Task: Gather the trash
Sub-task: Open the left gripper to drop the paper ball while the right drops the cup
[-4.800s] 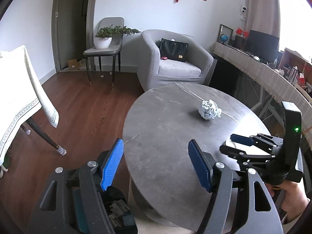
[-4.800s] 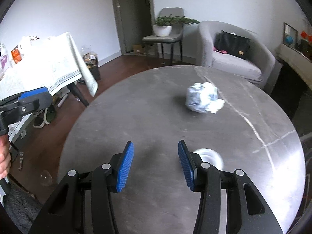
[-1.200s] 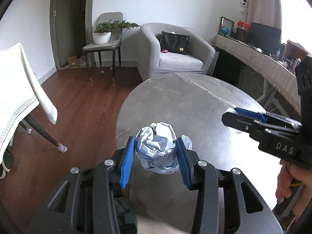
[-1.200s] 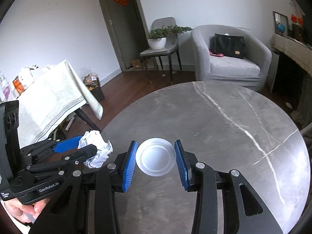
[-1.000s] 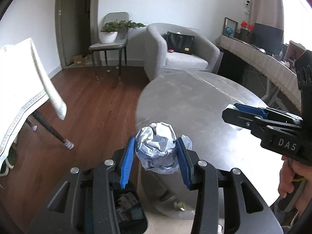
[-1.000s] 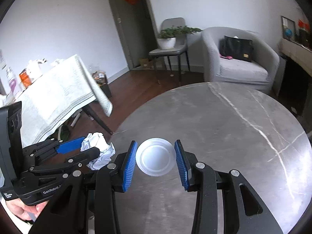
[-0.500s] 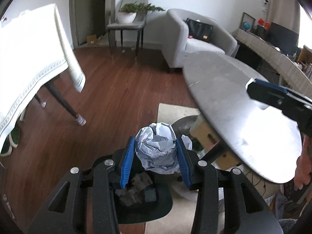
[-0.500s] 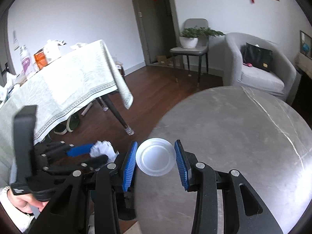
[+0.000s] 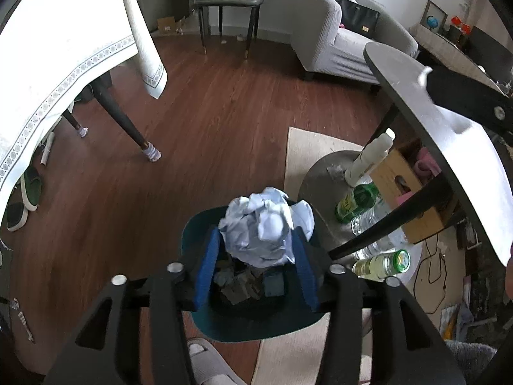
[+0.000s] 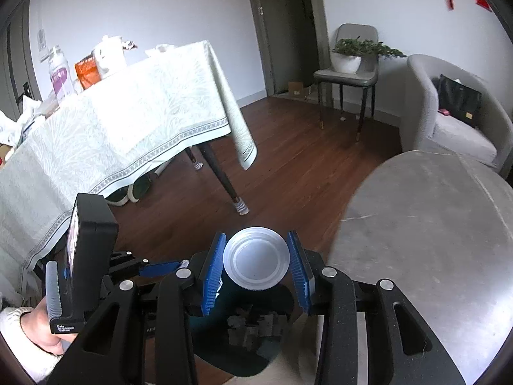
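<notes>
Crumpled paper ball [image 9: 267, 227]: light, soft, crushable; between the just-widened left gripper [image 9: 256, 268] pads, above the bin [image 9: 198, 234]. White lid [image 10: 256, 258]: stiff, light, clamped edgewise by the right gripper [image 10: 256, 268], above the bin.

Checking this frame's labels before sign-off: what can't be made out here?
- Left wrist: the left gripper has just been opening its jaws, with the paper ball between them; whether the pads touch it is unclear.
- Right wrist: the white disc in the right gripper is seen end-on; lid or cup, can't tell.
- Both views: bin contents, mostly hidden by paper ball, white disc and grippers.
</notes>
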Available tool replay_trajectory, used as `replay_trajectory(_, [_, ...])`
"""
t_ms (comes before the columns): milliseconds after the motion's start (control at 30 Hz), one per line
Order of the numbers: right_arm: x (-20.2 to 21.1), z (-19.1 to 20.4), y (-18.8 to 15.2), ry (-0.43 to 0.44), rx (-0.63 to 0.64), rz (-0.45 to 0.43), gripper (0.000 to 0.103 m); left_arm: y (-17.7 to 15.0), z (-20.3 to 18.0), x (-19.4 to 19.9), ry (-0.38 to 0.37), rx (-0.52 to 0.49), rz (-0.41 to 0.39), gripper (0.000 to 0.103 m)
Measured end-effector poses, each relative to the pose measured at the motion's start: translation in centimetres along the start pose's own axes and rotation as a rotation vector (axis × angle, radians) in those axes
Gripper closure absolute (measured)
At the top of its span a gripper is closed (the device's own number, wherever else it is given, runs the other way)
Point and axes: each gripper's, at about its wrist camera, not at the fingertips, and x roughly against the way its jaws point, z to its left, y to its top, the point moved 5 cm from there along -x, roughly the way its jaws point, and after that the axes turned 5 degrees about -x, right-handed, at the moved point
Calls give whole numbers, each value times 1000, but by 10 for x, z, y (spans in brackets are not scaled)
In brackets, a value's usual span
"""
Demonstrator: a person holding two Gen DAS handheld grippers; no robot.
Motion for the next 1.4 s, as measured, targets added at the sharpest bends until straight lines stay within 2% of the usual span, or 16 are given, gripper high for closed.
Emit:
replay_trajectory(100, [-12,9,1,4,8,18,63,-2,6,4,-14,-7,-5,42])
replay_trajectory(333, [-42,25,-5,0,26,69,63,-3,27,16,-16,15,-37,42])
replay_trajectory(567, [-76,37,-17,-6,38,144,63,3,47,44,-34,69,-123,42])
replay_trajectory(867, [-116,56,-43,-18,86,254,63,8,61,77,-37,101,-211,48])
replay_trajectory(1067, [-133,61,-63,-37,118,317,63,12,65,96,-48,117,-260,59])
replay_trajectory(1300, [-138,59,-82,-51,159,369,63,19,58,118,-32,91,-322,60])
replay_trajectory(1400, [-132,57,-87,-61,173,371,59,22,54,127,-29,87,-345,60])
